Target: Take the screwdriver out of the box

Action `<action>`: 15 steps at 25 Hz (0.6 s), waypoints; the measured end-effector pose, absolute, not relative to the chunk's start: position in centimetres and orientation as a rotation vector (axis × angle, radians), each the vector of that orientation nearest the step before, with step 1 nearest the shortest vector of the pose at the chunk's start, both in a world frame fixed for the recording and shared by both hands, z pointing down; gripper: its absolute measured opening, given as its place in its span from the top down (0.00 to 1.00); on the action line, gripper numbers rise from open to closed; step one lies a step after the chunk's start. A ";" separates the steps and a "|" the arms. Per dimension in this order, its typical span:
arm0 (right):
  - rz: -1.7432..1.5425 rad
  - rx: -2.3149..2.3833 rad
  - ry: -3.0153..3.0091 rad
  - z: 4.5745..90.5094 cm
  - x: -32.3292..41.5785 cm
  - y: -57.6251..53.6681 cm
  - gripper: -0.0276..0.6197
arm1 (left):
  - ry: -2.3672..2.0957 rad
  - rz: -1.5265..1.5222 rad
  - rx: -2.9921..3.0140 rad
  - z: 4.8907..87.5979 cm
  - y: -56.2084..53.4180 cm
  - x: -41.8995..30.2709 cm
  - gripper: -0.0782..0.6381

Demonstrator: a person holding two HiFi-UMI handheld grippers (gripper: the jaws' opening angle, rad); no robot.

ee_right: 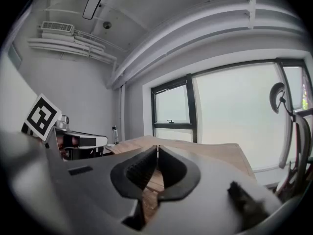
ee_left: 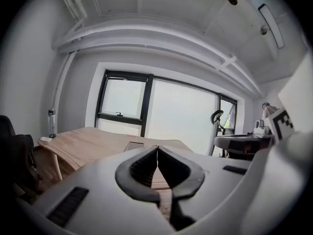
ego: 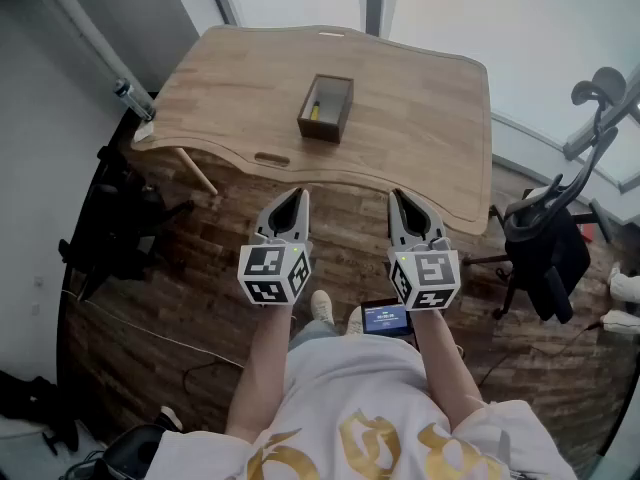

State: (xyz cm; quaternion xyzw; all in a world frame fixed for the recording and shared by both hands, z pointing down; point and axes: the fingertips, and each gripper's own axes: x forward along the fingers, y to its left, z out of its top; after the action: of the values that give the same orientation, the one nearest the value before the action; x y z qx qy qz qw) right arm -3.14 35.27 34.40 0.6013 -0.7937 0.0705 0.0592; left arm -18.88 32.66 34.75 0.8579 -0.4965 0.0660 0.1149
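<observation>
Left tongs [ego: 299,196] and right tongs [ego: 397,196] are both pressed together, empty, short of the tabletop [ego: 420,118]; beyond them, the box [ego: 322,128] holds the screwdriver [ego: 314,109].

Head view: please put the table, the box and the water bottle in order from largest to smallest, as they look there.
1. table
2. box
3. water bottle, thin and clearly the smallest

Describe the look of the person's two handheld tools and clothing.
Left tool and right tool match: light grey moulded shells, dark ribbed pads, each carrying a white cube of black square markers. The person wears a white short-sleeved T-shirt with gold print.
</observation>
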 end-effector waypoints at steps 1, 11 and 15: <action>0.216 1.821 -2.403 34.4 -3.1 35.3 0.91 | -1.455 0.197 2.514 34.7 32.7 -18.9 0.87; 0.213 1.773 -2.443 34.2 -3.4 35.4 0.91 | -1.446 0.217 2.422 35.4 32.5 -19.0 0.87; 0.249 1.782 -2.464 34.3 -2.9 35.1 0.91 | -1.509 0.276 2.433 35.5 31.8 -19.4 0.87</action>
State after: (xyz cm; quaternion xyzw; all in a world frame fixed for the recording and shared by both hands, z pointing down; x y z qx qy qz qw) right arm -2.93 35.13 34.33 0.5834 -0.8068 0.0816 0.0451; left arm -19.41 31.79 35.45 0.8385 -0.5200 0.0951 0.1322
